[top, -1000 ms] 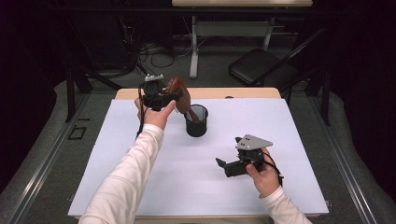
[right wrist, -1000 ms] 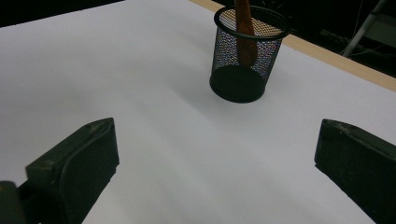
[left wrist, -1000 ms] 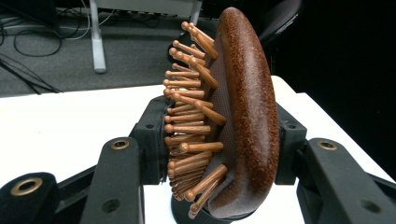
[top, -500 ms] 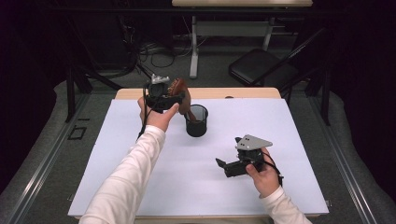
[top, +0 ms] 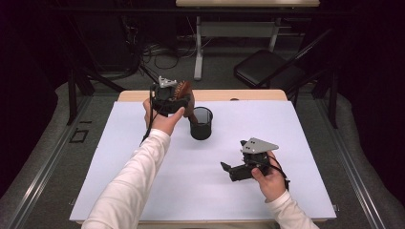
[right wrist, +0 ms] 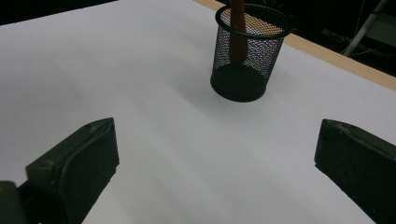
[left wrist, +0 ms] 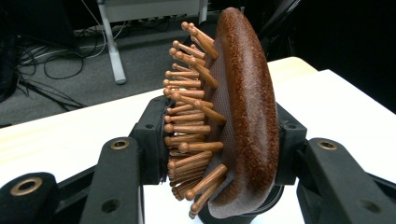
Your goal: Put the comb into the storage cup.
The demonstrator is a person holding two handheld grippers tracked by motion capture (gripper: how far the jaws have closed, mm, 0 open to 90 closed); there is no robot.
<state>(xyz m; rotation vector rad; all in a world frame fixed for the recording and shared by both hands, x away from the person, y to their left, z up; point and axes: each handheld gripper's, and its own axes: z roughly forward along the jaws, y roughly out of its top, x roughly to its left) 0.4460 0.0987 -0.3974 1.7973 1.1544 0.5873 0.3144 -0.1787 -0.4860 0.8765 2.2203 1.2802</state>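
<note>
We've got the left gripper (top: pixel 177 102) clamped on the wooden hairbrush (left wrist: pixel 233 121) at upper centre, handle inside the mesh cup (top: pixel 201 122); our right gripper (top: pixel 228 168) rests wide open, empty, lower right.

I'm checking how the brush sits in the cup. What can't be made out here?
- Hairbrush handle: cut off by the bottom edge, left gripper view.
- Handle tip: blurred behind the mesh cup, right gripper view.
- Left tongs pads: behind the hand, high view.
</note>
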